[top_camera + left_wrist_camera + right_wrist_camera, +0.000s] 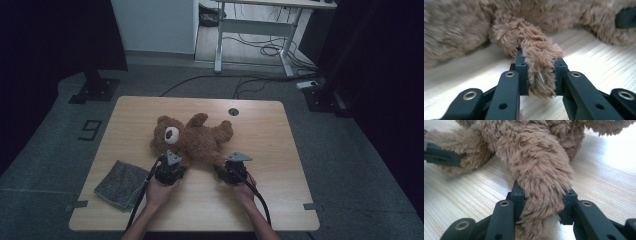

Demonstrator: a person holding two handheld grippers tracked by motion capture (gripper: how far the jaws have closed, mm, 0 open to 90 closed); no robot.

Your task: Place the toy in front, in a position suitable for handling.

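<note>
As a brown teddy bear (192, 137) lies on its back mid-table, the left gripper (541, 75) pinches one arm and the right gripper (541, 202) clamps a leg, jaws squeezing the plush. The grasp looks secured; lifting next likely calls for both hands rising together. A grey cloth (121, 184) lies nearby.

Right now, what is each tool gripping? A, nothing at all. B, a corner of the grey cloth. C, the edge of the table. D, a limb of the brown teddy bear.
D: the left tool is shut on one furry limb of the teddy bear, and the right tool is shut on another, while the grey cloth lies apart on the table.
</note>
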